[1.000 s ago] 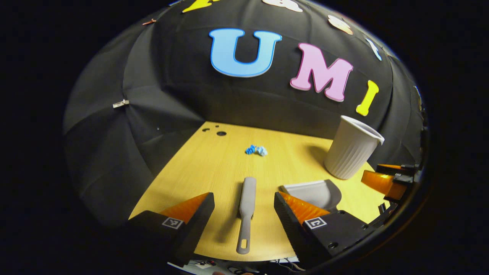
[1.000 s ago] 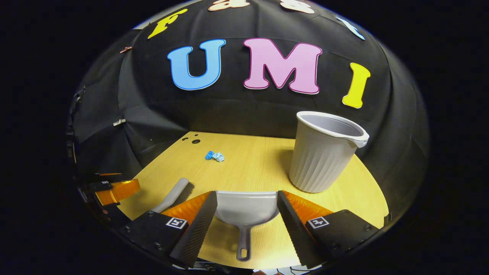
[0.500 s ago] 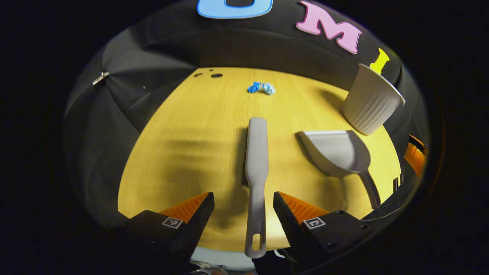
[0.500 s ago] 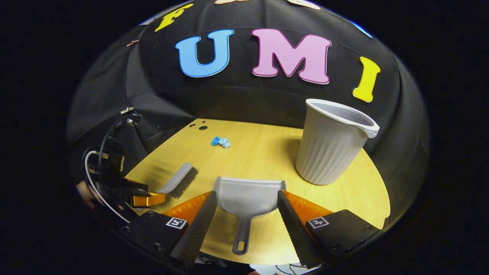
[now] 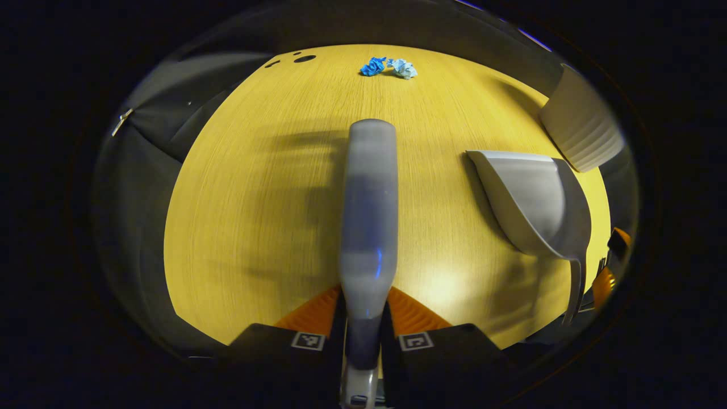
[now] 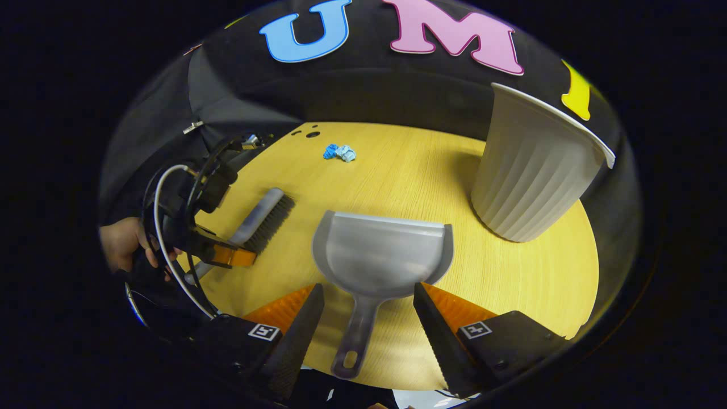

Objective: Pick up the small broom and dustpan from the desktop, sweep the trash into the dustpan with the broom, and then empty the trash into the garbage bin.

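Note:
The grey small broom (image 5: 369,204) points away from me along the wooden desktop (image 5: 255,199), and my left gripper (image 5: 363,298) is shut on its handle. In the right gripper view that same gripper (image 6: 230,255) clamps the broom (image 6: 264,213), bristles facing right. The grey dustpan (image 6: 383,255) lies flat with its handle (image 6: 355,335) between the fingers of my right gripper (image 6: 366,332), which is open and not touching it. Blue crumpled trash (image 6: 339,152) sits near the far edge. The grey ribbed garbage bin (image 6: 534,170) stands upright at the right.
A hand (image 6: 122,244) holds the left gripper, with cables looping around it. Small holes (image 6: 312,134) mark the table's far left corner. In the left gripper view, the dustpan (image 5: 534,199) lies right of the broom and the bin (image 5: 579,133) beyond it.
My left gripper came down over the broom and shut on its handle. My right gripper moved forward and lower, so the dustpan handle now lies between its open fingers.

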Motion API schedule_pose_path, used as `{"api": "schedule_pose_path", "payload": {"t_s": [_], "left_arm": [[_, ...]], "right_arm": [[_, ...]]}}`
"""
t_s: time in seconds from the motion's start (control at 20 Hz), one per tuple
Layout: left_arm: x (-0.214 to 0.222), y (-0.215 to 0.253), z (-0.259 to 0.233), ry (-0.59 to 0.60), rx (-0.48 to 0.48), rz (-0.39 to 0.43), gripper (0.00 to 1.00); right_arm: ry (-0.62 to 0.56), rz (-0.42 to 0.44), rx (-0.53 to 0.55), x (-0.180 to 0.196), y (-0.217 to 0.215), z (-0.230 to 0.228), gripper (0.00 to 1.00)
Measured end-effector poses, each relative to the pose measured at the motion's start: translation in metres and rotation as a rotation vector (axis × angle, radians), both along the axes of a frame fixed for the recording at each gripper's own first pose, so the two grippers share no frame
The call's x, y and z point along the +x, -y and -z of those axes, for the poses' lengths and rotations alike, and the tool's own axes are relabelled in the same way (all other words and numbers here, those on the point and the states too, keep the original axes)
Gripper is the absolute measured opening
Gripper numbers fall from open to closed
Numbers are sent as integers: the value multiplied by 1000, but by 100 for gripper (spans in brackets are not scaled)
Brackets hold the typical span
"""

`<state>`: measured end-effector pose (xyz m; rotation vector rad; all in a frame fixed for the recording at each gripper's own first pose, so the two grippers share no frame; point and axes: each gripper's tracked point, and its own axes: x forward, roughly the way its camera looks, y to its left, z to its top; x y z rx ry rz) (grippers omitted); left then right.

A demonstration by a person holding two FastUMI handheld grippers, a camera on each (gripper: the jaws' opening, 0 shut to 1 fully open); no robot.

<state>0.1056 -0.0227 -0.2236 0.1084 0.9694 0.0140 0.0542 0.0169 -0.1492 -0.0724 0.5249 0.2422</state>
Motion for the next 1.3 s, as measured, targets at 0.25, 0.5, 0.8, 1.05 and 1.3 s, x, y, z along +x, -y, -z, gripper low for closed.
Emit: {"api": "schedule_pose_path", "payload": {"t_s": [0.25, 0.5, 0.8, 1.05, 1.3], "left_arm": [[-4, -2, 1, 0, 47, -35, 28], [-1, -1, 0, -1, 71, -12, 28], [-2, -1, 1, 3, 66, 12, 28], [-6, -2, 3, -1, 49, 0, 28], [-3, -13, -3, 21, -26, -28, 28]], "right_arm": [[-147, 54, 5, 3, 0, 31, 99], [-265, 93, -6, 3, 1, 60, 99], [-371, 126, -35, 21, -6, 80, 97], [-385, 124, -101, 32, -10, 83, 69], [-469, 111, -115, 18, -7, 84, 37]]}}
